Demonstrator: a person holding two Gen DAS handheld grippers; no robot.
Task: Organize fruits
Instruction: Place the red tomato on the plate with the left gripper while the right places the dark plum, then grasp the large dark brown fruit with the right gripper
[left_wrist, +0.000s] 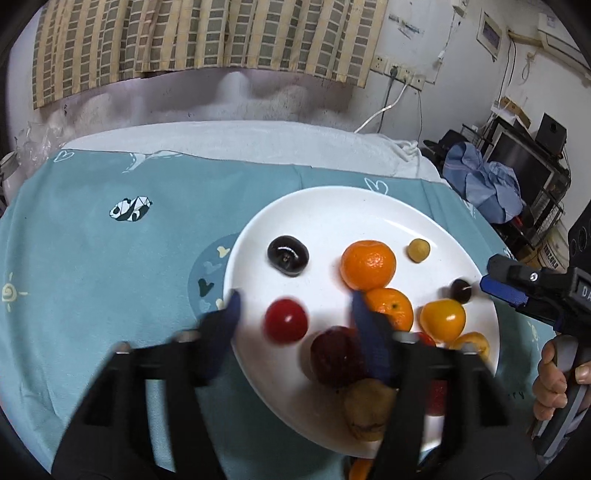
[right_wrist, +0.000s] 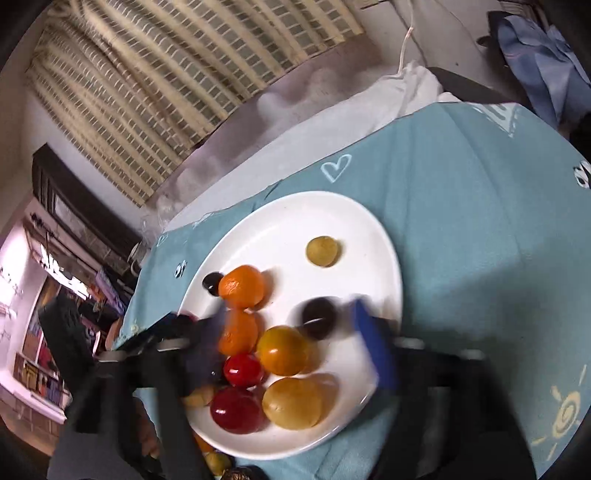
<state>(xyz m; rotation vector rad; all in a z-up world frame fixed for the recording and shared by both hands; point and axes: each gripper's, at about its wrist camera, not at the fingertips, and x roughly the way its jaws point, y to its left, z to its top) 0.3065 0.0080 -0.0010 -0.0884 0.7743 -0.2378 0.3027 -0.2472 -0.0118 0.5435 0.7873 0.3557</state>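
Note:
A white plate (left_wrist: 325, 214) lies on a teal cloth and carries several fruits. It also shows in the right wrist view (right_wrist: 288, 221). My left gripper (left_wrist: 293, 306) is open over the plate's near left edge, with a small red fruit (left_wrist: 286, 320) loose between its fingers. Two oranges (left_wrist: 367, 264), a dark plum (left_wrist: 287, 255), a yellow tomato (left_wrist: 442, 319) and a brown kiwi (left_wrist: 369, 408) lie around it. My right gripper (right_wrist: 290, 325) is open above the plate, over the yellow tomato (right_wrist: 282, 349) and a dark cherry (right_wrist: 318, 318). It also shows at the right edge of the left wrist view (left_wrist: 504, 284).
The teal cloth (left_wrist: 110, 266) covers the table, with a white cloth (left_wrist: 240, 136) behind it. More fruit (right_wrist: 218, 459) lies off the plate's near edge. A wall with cables and a cluttered shelf (left_wrist: 517, 173) stand at the right.

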